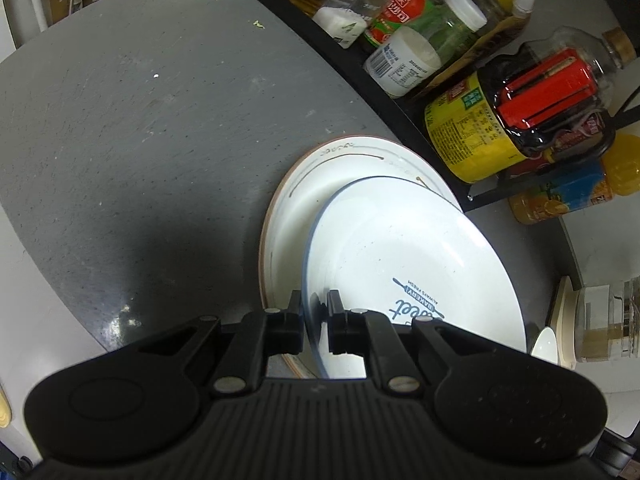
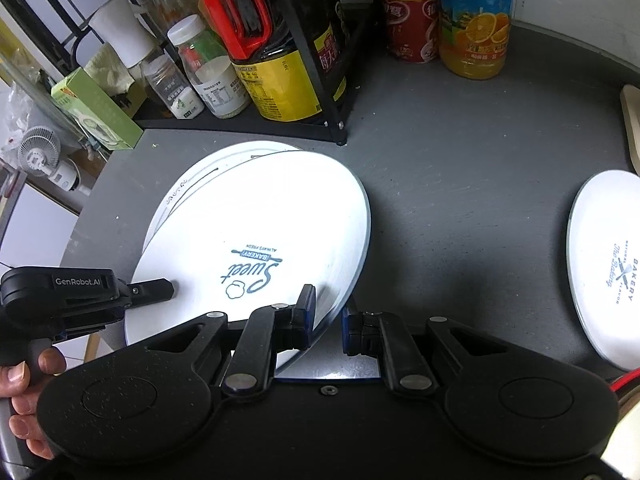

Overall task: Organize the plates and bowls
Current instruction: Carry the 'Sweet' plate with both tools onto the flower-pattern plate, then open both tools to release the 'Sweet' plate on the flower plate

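Plate [image 1: 400, 248] rim sits pinched in left gripper [image 1: 314, 320] jaws, inside right gripper's [image 2: 328, 320] wide jaws.

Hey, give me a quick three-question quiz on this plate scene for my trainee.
1. True or false: the left hand-held gripper is clamped on the rim of the Sweet Bakery plate.
2. What lies under that tilted plate? A) a bowl B) a brown-rimmed plate C) a tray
3. Fill in: the right hand-held gripper stands ____ around the plate's edge.

Key: 1 true; 2 B; 3 open.
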### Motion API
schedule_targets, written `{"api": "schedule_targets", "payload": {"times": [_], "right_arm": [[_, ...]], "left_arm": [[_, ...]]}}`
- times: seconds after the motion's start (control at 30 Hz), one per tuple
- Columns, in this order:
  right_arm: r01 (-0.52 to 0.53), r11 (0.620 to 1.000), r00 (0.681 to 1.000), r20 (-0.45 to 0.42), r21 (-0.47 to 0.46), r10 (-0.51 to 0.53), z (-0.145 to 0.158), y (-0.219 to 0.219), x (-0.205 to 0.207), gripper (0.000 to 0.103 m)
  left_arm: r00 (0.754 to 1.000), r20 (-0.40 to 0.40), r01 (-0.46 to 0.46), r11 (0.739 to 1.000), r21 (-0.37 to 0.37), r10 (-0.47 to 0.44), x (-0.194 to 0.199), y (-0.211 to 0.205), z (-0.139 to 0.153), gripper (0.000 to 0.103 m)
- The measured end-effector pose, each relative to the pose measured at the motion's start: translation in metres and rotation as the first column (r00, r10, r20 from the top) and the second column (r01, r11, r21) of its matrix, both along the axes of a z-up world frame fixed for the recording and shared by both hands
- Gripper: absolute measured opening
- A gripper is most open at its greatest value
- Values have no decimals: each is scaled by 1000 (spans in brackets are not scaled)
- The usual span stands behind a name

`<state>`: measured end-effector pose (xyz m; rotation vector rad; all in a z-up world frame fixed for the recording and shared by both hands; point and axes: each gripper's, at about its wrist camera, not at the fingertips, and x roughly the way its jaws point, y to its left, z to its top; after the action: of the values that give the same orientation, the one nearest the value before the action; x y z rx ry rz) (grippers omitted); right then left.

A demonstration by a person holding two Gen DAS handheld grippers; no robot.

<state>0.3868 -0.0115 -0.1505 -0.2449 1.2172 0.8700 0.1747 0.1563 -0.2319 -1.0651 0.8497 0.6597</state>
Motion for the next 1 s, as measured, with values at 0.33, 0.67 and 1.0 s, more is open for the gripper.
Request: {"api": "schedule_targets", "payload": {"times": [0.33,0.67,1.0], "right_arm": [[21,999,1000,13,-40,-20,-10,8,-2,12],[42,998,999,17,-38,-41,-16,11,5,12],[16,998,1000,12,-61,-15,-26,23,4,18]], "left_arm": [[999,-32,35,999,17,-35,7,5,-5,11],[998,-50,32,995,99,-27,0,13,25,11],[997,-70,-27,991,133,37,-29,18,46,21]]}}
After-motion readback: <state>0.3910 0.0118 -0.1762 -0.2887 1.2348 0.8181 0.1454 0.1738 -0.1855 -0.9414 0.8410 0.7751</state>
